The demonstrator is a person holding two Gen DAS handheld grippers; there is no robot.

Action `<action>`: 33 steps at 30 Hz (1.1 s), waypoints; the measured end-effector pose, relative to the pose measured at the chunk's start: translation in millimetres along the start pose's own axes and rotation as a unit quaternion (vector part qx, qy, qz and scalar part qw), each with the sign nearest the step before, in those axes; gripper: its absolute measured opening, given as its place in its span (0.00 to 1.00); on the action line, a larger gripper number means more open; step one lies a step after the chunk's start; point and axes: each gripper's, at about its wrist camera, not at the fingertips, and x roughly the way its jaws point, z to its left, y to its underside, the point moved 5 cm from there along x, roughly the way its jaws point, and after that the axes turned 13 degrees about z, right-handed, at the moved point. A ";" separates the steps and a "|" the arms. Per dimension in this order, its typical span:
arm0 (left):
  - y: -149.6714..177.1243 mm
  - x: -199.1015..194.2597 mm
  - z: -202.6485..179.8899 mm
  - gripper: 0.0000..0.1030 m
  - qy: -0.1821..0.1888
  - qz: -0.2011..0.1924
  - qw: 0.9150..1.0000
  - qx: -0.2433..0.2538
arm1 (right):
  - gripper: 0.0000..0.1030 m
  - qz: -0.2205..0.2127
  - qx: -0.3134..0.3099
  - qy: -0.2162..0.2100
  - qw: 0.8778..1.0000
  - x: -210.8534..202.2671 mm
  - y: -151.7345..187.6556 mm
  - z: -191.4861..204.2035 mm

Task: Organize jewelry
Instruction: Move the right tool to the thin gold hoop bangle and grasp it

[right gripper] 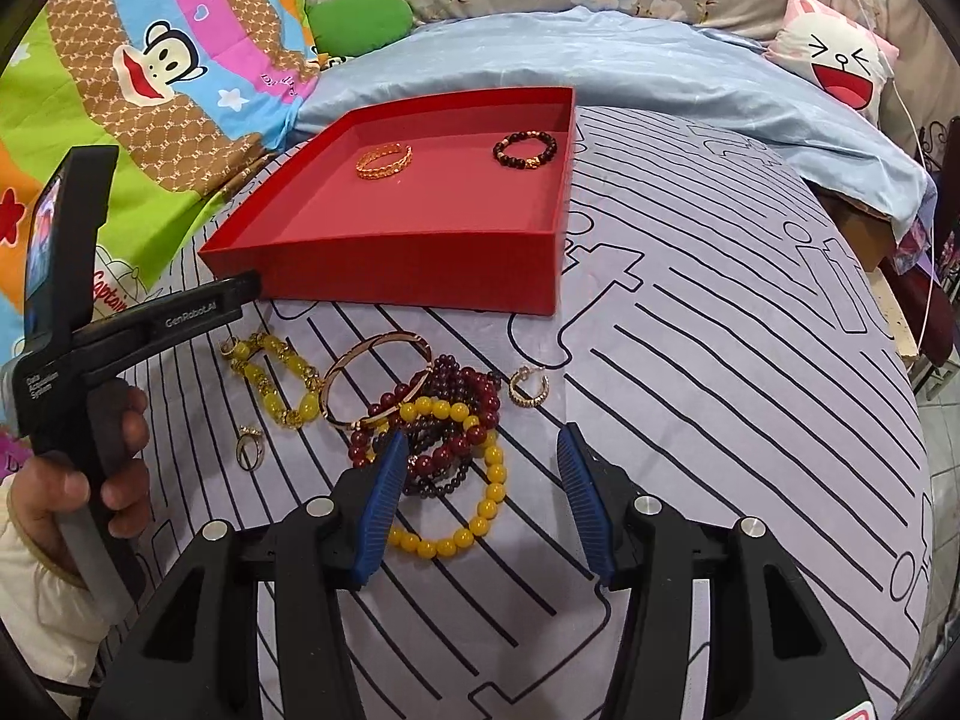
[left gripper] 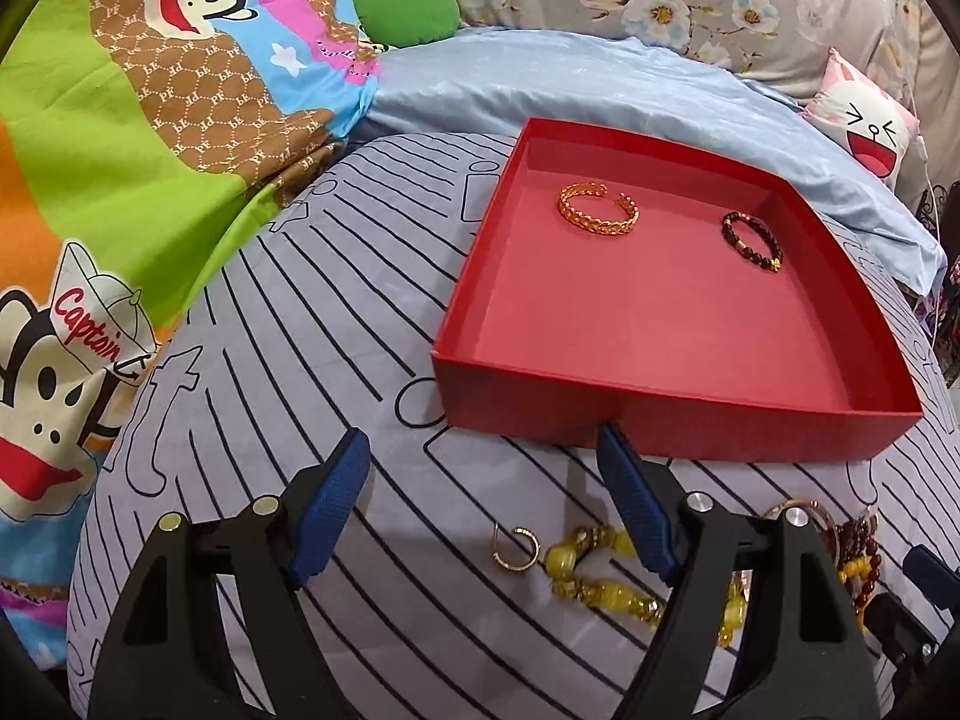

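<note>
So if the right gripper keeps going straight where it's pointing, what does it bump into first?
Probably the yellow bead bracelet and the dark red beads piled between the right gripper's open fingers, lying on the striped sheet. Depth is hard to judge.

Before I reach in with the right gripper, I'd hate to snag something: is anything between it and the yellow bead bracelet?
Nothing visible blocks the right gripper; its jaws stand open above the yellow bead bracelet. But the dark red bead bracelets overlap the bracelet's far part, so they might drag along.
</note>
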 end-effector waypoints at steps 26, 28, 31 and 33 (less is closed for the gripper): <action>55.5 -20.7 7.9 0.72 0.032 0.022 0.999 -0.004 | 0.12 0.015 -0.049 -0.007 0.999 42.0 -43.5 31.6; 57.5 -19.6 8.2 0.72 0.032 0.024 0.999 -0.004 | 0.11 0.017 -0.049 -0.008 0.999 40.7 -38.7 29.3; 58.0 -17.8 9.4 0.72 0.034 0.027 0.999 -0.009 | 0.11 0.021 -0.050 -0.016 0.998 37.9 -32.2 26.8; 57.7 -18.1 10.2 0.72 0.038 0.028 0.999 -0.012 | 0.11 0.022 -0.047 -0.022 0.998 36.1 -29.3 25.7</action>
